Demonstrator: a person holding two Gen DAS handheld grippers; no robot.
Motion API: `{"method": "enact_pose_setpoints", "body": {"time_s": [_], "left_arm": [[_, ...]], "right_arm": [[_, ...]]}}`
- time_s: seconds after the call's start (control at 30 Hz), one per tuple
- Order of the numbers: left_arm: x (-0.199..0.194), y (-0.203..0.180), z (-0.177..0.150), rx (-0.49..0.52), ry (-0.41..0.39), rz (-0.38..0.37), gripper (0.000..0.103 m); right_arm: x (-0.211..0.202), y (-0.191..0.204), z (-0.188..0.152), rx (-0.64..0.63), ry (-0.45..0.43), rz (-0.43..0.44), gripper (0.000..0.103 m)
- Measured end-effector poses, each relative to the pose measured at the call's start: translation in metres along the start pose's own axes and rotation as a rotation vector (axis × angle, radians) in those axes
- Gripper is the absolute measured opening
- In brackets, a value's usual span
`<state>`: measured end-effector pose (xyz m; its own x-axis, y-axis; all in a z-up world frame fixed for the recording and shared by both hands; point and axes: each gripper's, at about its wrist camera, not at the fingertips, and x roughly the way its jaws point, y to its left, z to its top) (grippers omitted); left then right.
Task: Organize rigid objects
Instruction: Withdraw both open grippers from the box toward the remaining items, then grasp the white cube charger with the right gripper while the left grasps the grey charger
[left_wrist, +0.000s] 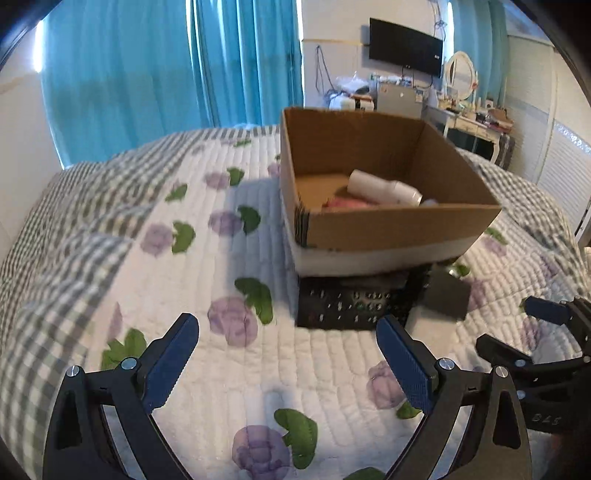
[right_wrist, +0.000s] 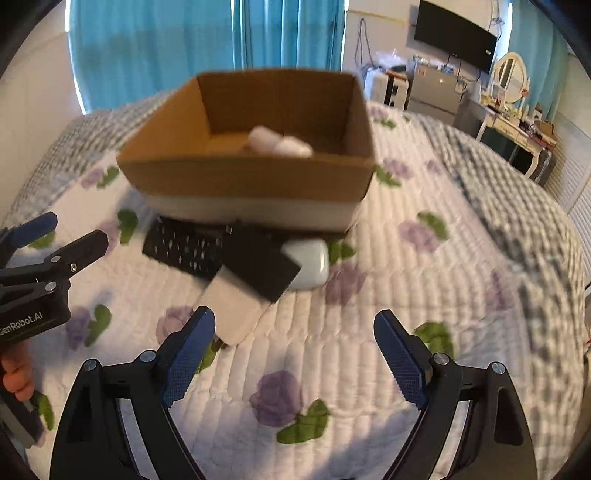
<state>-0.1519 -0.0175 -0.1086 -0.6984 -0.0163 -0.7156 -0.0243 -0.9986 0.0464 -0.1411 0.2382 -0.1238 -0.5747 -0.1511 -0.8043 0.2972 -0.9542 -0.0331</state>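
A cardboard box (left_wrist: 391, 229) (right_wrist: 251, 177) stands on the bed with a white bottle (left_wrist: 384, 188) (right_wrist: 279, 146) lying inside. In front of it lie a black keypad-like slab (left_wrist: 354, 306) (right_wrist: 184, 251), a black-and-white box (left_wrist: 447, 293) (right_wrist: 251, 280) and a pale rounded case (right_wrist: 310, 264). My left gripper (left_wrist: 288, 332) (right_wrist: 75, 229) hangs open over the quilt, just short of the black slab. My right gripper (right_wrist: 295, 321) (left_wrist: 508, 325) is open too, its left finger close to the white end of the black-and-white box. Neither holds anything.
The bed is covered by a white quilt (left_wrist: 184, 258) with purple flowers and a grey checked border. Blue curtains (left_wrist: 166, 66) hang behind. A dresser with a mirror (left_wrist: 461, 74), a wall screen (left_wrist: 406, 44) and clutter stand far right. A person's fingers (right_wrist: 14, 376) hold the left gripper.
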Motion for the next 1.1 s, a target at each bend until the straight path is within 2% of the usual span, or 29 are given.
{"method": "enact_pose_setpoints", "body": {"time_s": [0.17, 0.5, 0.8, 0.9, 0.93, 0.97, 1.1], "left_arm": [[0.007, 0.0, -0.008, 0.001, 0.019, 0.011, 0.098], [0.014, -0.004, -0.013, 0.024, 0.036, 0.045, 0.098], [0.018, 0.004, -0.013, -0.028, 0.057, 0.062, 0.098], [0.019, 0.003, -0.014, -0.018, 0.061, 0.071, 0.099], [0.019, 0.002, -0.014, -0.013, 0.062, 0.076, 0.099], [0.019, 0.002, -0.014, -0.01, 0.063, 0.081, 0.099], [0.02, 0.002, -0.015, -0.005, 0.072, 0.083, 0.099]], "right_arm": [[0.023, 0.004, -0.004, 0.031, 0.037, -0.006, 0.088], [0.049, 0.016, -0.007, 0.081, 0.115, 0.06, 0.088], [0.078, 0.021, -0.001, 0.157, 0.158, 0.12, 0.088], [0.082, 0.021, -0.001, 0.175, 0.15, 0.15, 0.08], [0.082, 0.022, -0.001, 0.171, 0.146, 0.152, 0.074], [0.082, 0.024, 0.0, 0.165, 0.139, 0.167, 0.063], [0.074, 0.026, -0.004, 0.141, 0.126, 0.176, 0.063]]}}
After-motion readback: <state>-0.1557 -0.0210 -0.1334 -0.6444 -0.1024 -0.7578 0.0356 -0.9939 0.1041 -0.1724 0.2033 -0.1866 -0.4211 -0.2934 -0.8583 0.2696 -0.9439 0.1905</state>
